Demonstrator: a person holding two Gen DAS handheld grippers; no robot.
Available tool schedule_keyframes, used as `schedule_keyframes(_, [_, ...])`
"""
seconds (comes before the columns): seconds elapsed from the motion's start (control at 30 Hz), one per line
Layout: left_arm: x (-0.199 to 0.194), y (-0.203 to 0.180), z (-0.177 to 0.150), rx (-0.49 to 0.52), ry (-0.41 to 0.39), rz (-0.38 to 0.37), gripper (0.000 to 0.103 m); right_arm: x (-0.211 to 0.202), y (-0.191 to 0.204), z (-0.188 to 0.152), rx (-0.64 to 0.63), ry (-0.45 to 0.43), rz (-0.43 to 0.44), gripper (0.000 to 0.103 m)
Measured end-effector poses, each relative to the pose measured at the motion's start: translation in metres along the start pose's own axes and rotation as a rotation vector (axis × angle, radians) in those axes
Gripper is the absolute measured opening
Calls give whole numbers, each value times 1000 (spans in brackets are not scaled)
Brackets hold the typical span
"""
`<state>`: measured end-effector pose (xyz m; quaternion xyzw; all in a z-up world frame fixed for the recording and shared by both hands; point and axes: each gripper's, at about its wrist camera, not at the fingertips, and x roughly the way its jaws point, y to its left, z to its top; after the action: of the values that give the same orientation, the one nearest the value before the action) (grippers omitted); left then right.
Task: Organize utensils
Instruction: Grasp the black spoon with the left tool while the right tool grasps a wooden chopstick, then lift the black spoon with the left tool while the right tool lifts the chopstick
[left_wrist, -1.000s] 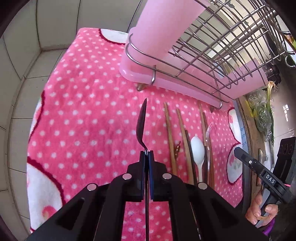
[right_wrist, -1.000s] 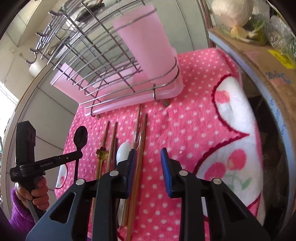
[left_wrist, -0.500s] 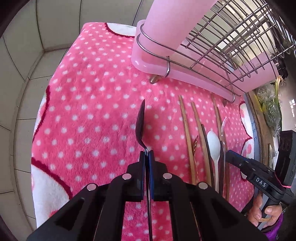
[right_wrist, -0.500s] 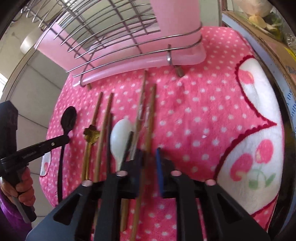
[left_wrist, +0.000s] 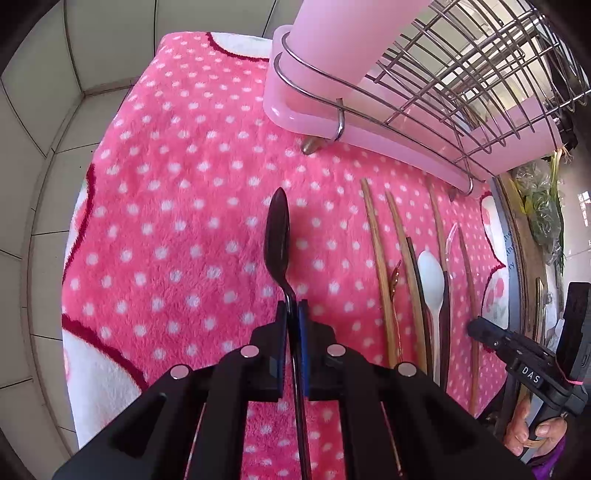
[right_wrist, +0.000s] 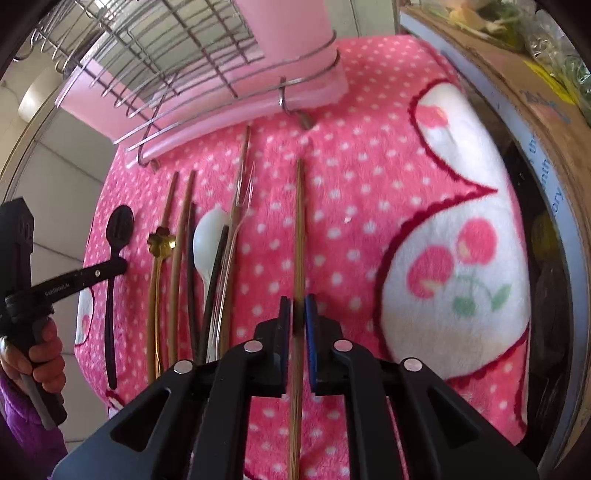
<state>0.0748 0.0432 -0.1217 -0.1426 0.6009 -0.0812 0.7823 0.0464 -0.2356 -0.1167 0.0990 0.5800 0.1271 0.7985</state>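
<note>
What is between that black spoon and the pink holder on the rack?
Nothing visible: only bare pink towel lies between the black spoon, held in the left gripper, and the holder.

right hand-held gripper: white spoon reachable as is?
Probably not yet. The right hand-held gripper is shut on a wooden chopstick, so its jaws are occupied. The white spoon lies close to its left, but a black stick crosses its handle.
</note>
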Motion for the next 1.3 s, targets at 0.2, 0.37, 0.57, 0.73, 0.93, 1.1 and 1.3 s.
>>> schedule_keyframes(0.2, [-2, 2, 6, 21, 33, 2, 5, -2, 8, 23, -29, -15, 5, 29])
schedule_keyframes(0.37, [-3, 7, 11, 23, 71, -5, 5, 12, 4, 46, -34, 34, 14, 29])
schedule_keyframes(0.57, [-1, 8, 19, 35, 96, 16, 6, 28, 11, 51, -90, 68, -37, 11])
schedule_keyframes(0.73, [1, 7, 19, 28, 97, 14, 5, 24, 1, 47, -60, 41, 2, 7])
schedule_keyframes(0.93, [-19, 8, 6, 42, 20, 5, 3, -2, -17, 30, -12, -36, 55, 7])
schedule_keyframes(1.1, [-53, 3, -10, 59, -89, -34, 3, -50, -31, 13, -12, -157, 93, 7])
schedule_keyframes(1.3, [-106, -9, -24, 86, -261, -74, 3, -107, -25, 4, -48, -338, 99, 7])
